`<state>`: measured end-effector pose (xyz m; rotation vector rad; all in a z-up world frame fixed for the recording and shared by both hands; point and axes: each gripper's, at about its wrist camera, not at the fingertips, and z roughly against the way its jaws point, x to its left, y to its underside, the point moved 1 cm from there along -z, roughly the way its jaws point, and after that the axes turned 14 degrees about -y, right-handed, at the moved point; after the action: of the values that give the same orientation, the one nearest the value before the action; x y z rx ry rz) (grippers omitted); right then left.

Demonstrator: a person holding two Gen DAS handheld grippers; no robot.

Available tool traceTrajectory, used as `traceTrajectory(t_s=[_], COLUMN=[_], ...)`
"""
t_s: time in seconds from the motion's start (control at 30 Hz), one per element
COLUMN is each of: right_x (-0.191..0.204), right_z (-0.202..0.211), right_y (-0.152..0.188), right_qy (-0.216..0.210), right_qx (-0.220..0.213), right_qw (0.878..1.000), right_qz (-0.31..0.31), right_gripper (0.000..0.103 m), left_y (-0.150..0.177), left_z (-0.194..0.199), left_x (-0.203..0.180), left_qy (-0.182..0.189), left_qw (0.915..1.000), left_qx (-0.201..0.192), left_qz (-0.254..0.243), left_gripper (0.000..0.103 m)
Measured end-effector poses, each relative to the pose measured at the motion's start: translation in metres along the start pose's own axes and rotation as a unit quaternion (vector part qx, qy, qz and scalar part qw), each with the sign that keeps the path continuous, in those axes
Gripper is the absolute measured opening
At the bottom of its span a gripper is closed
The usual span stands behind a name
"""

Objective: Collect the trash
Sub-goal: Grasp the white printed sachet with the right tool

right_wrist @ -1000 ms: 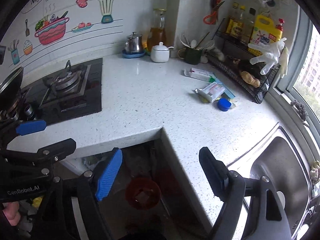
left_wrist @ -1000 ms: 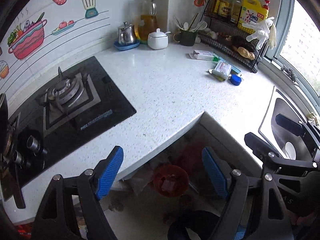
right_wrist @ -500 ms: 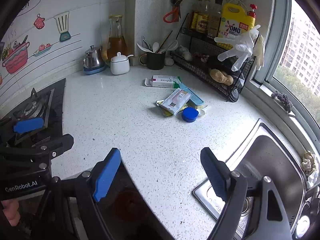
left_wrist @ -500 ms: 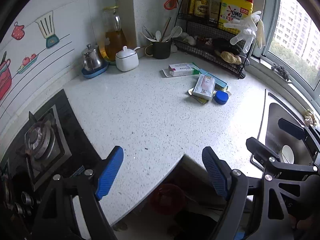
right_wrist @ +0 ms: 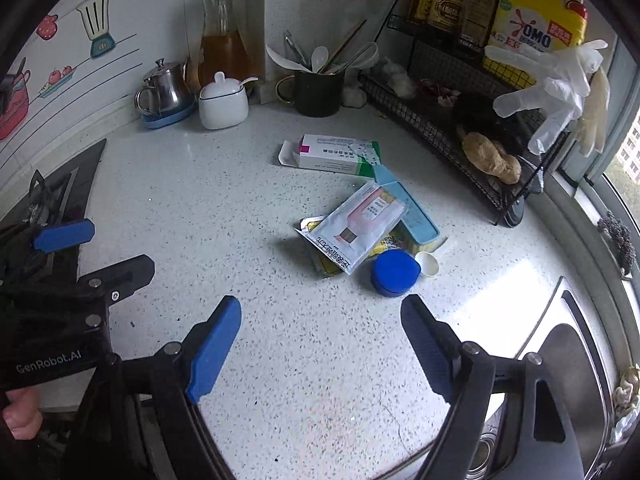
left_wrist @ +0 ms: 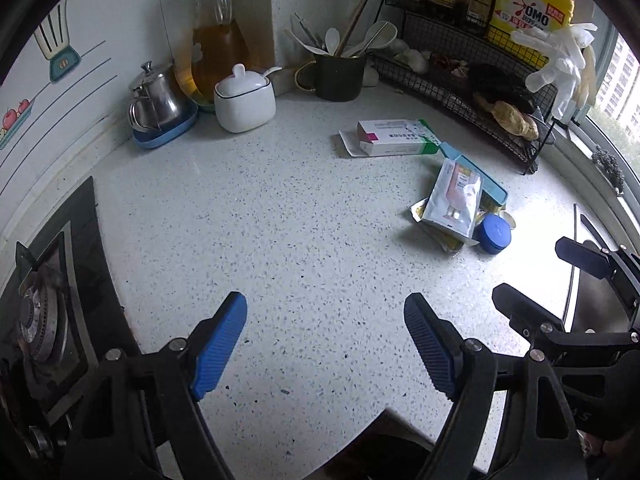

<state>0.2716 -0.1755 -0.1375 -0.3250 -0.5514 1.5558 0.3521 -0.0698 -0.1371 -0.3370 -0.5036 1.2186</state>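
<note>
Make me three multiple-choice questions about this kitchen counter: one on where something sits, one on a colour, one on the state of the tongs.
1. Where is the round lid?
A. Beside the white pouch
B. In the sink
C. On the stove

2. What colour is the sugar pot?
A. Red
B. White
C. Black

3. How are the right tongs?
A. Shut on the pouch
B. Shut on the lid
C. Open, holding nothing

Key: 1 A, it lies on the counter at the pouch's corner. 2 B, its body and lid are white. 3 C, bare counter shows between the spread pads.
</note>
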Motion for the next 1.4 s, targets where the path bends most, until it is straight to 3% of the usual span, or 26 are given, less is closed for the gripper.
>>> traceTrajectory(t_s=[0.37,0.5,0.63,0.7,0.73,0.97,1.17,1.4], right_x=[-0.017,-0.025,-0.028,-0.028,-0.028,-0.017,-0.007,0.001], right_z=[-0.059,-0.078,-0.085,-0.086,-0.085,-0.068,-0.033,-0.013], right_y=[-0.032,-0.038,-0.036,-0.034,-0.033,-0.017,0.003,0.039], right_qy=[-0.037,-0.049,-0.060,-0.057,-0.062,-0.084,-0.097,-0.104], right_qx=[0.036,0.059,0.078,0.084,0.083,0.066,0.040,0.042], right_qw=[0.997,0.995,0.992,0.992,0.992,0.993,0.994,0.993], right_qz=[0.060,0.066,0.073,0.071,0.068,0.044,0.013,-0.028], right_gripper=[0.079,0.051,0.042,0.015,0.011,0.002,0.002,0.002], left_y=[-0.026,-0.032,-0.035,-0.035,-0.034,-0.029,-0.014,0.000], left_z=[-0.065,-0.082,-0.084,-0.084,-0.083,-0.067,-0.042,-0.022], left_x=[-0.006,-0.010,-0.013,-0.015,-0.016,-0.018,-0.015,-0.021], left_qy=[-0.018,-0.030,-0.031,-0.035,-0.035,-0.023,-0.011,-0.002], left_qw=[0.9987,0.9979,0.9980,0.9980,0.9980,0.9988,0.9992,0.9986], left_qx=[0.043,0.053,0.052,0.052,0.052,0.042,0.034,0.030], left_qz=[0.021,0.020,0.015,0.009,0.006,-0.004,-0.020,-0.044], left_gripper=[0.079,0.079,0.079,0.079,0.079,0.079,0.079,0.079])
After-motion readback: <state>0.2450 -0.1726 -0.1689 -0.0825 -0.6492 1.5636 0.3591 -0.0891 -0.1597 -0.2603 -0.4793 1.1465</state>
